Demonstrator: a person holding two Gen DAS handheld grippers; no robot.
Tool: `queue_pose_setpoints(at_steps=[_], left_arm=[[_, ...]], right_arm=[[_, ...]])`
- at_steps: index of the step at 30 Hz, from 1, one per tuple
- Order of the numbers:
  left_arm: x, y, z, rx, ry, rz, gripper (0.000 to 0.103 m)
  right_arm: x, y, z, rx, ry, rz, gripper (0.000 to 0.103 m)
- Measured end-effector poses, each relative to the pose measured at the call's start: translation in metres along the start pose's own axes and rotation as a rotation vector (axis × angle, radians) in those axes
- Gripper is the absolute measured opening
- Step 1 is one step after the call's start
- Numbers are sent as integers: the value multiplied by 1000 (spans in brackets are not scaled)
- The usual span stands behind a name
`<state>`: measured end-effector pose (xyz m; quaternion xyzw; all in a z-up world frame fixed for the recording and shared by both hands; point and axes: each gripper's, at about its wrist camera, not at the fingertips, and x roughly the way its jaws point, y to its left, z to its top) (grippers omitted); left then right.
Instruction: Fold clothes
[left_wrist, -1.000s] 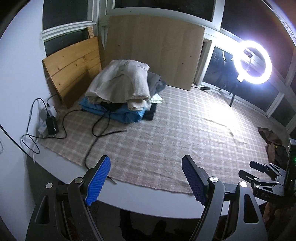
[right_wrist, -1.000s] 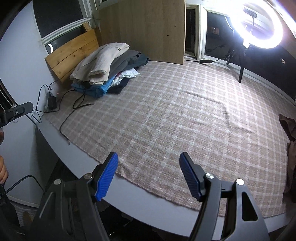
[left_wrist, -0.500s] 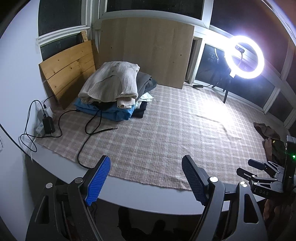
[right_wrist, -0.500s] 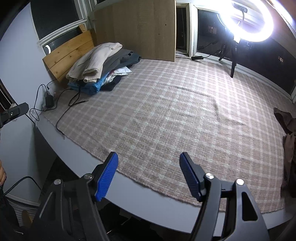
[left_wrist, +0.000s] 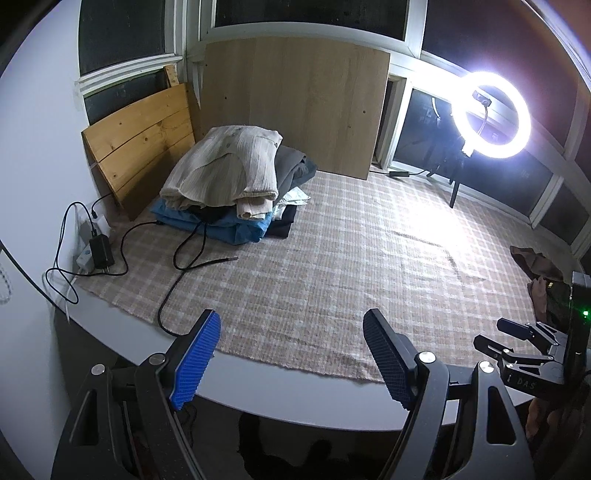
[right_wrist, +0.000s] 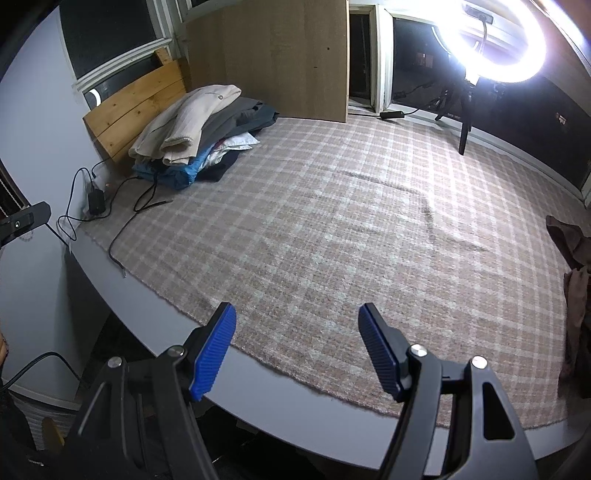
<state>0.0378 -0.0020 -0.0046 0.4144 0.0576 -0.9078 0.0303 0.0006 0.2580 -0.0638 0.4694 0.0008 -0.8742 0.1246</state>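
Observation:
A pile of folded clothes (left_wrist: 229, 184), cream on top with grey and blue below, sits at the far left of a checked cloth (left_wrist: 332, 266) on the table; it also shows in the right wrist view (right_wrist: 192, 129). Crumpled brown clothes (left_wrist: 539, 269) lie at the table's right edge, also in the right wrist view (right_wrist: 576, 280). My left gripper (left_wrist: 291, 354) is open and empty over the table's front edge. My right gripper (right_wrist: 297, 347) is open and empty over the front edge; it shows at the right in the left wrist view (left_wrist: 517, 332).
A lit ring light (left_wrist: 491, 114) on a stand is at the back right. Wooden boards (left_wrist: 295, 103) lean against the windows behind the pile. A power adapter (left_wrist: 99, 251) and black cables (left_wrist: 177, 258) lie at the left of the cloth.
Both grippers have drawn back and up from the table, so more of the cloth and room shows. Both stay open and empty.

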Motion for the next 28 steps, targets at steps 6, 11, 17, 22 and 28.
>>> queue_pose_setpoints(at_steps=[6, 11, 17, 22, 28], left_arm=[[2, 0, 2, 4, 0, 0, 78], [2, -1, 4, 9, -5, 5, 78], [4, 0, 7, 0, -10, 5, 81], [10, 2, 9, -13, 0, -2, 92], [7, -8, 10, 32, -28, -7, 92]], right_arm=[[3, -3, 1, 3, 6, 0, 68], [7, -2, 3, 0, 12, 0, 68], [11, -2, 5, -8, 21, -2, 68], [13, -5, 6, -10, 23, -5, 68], [15, -12, 6, -6, 29, -8, 68]])
